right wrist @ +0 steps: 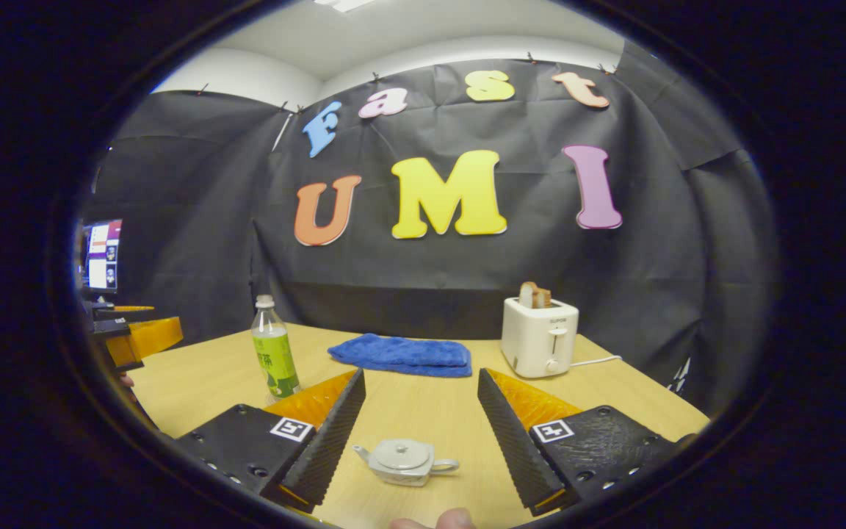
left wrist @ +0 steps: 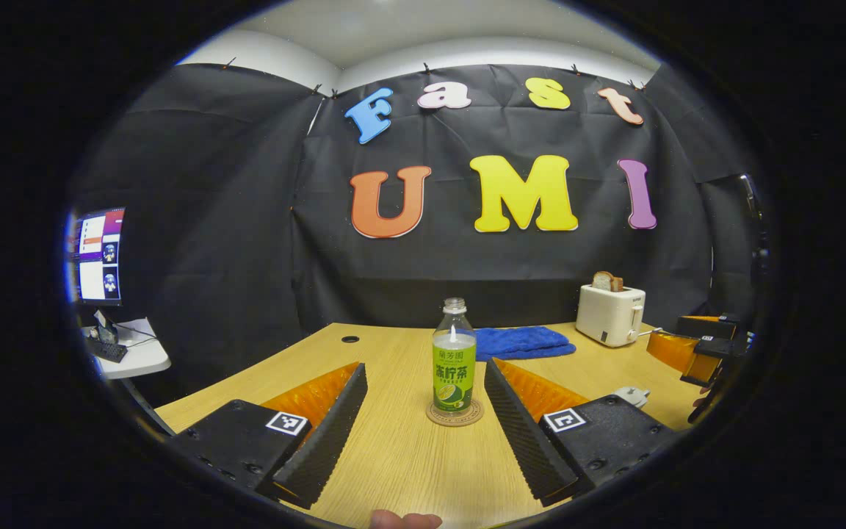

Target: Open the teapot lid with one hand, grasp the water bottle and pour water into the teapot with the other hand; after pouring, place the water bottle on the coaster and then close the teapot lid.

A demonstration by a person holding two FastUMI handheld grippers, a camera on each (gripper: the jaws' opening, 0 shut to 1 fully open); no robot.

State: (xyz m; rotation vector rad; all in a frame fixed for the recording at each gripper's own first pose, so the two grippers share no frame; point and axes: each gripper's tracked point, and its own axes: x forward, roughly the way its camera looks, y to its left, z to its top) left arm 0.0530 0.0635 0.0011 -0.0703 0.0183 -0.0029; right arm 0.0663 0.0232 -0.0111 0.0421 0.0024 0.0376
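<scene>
A clear water bottle (left wrist: pixel 454 360) with a green label stands upright on a round coaster (left wrist: pixel 454 413) on the wooden table, a short way ahead of my left gripper (left wrist: pixel 425 365), which is open and holds nothing. The bottle (right wrist: pixel 274 356) also shows at the left of the right gripper view. A small grey teapot (right wrist: pixel 406 461) with its lid on sits on the table between the spread fingers of my right gripper (right wrist: pixel 421 375), low and near their base. That gripper is open and touches nothing. The right gripper (left wrist: pixel 702 345) appears at the far right of the left gripper view.
A folded blue towel (left wrist: pixel 522 342) lies behind the bottle. A white toaster (right wrist: pixel 538 336) with bread in it stands at the back right, its cord and a white plug (left wrist: pixel 632 397) on the table. A monitor (left wrist: pixel 100 255) and a side desk are off to the left.
</scene>
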